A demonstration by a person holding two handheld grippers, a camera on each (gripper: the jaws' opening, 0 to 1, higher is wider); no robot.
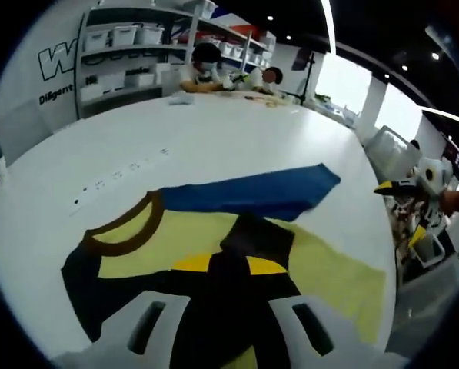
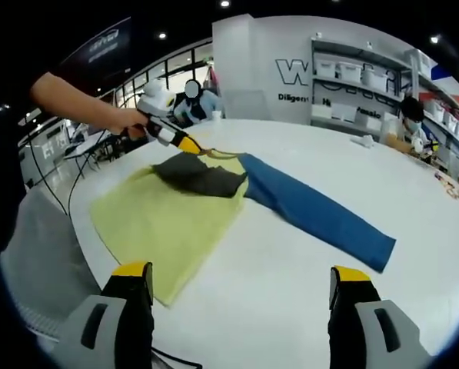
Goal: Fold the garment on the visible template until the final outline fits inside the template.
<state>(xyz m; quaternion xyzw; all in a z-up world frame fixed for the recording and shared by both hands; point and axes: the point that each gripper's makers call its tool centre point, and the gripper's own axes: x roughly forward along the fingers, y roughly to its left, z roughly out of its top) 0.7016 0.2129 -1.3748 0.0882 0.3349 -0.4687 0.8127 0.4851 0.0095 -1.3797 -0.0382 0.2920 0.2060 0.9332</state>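
Observation:
A garment lies on the white table. It has a yellow body, a blue sleeve stretched out flat, a brown collar and a black sleeve folded over the body. My left gripper has its yellow tips close together on the black sleeve. In the right gripper view a hand holds that left gripper at the black sleeve's far corner. My right gripper hovers open over bare table beside the garment's hem. It also shows at the table's edge in the left gripper view.
Small dark marks dot the table beyond the collar. Shelves with white bins stand behind, and seated people work at the far end. The table's rim runs close by the yellow body, with chairs past it.

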